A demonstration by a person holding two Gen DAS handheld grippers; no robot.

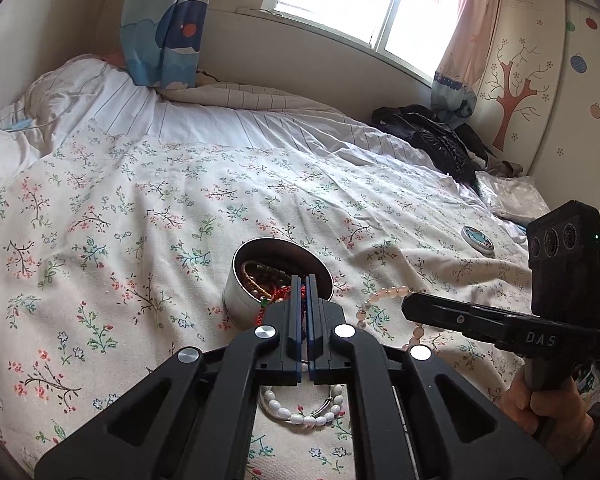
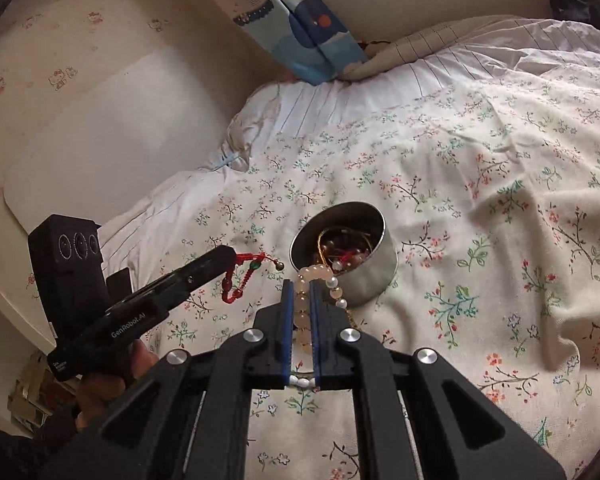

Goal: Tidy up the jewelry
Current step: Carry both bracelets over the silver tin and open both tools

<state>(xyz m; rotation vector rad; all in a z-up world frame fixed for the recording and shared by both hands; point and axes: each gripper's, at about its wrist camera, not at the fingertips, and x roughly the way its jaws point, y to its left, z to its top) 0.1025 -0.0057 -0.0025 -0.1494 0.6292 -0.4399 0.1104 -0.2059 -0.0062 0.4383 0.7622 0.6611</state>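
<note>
Left hand-held gripper point(image 1: 304, 280) clamps red bracelet point(image 2: 236, 280); right point(image 2: 300, 286) pinches pink bracelet point(image 2: 302, 312).

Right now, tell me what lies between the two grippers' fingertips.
Bare floral bedspread in the right wrist view. The left gripper dangles a red cord bracelet there; the right gripper clamps a pink bead bracelet.

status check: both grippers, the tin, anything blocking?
Left gripper shut on red cord bracelet, beside tin. Right gripper shut on pink bead bracelet, near tin. Tin open, part-filled. White bead bracelet loose on bed. Nothing blocking.
</note>
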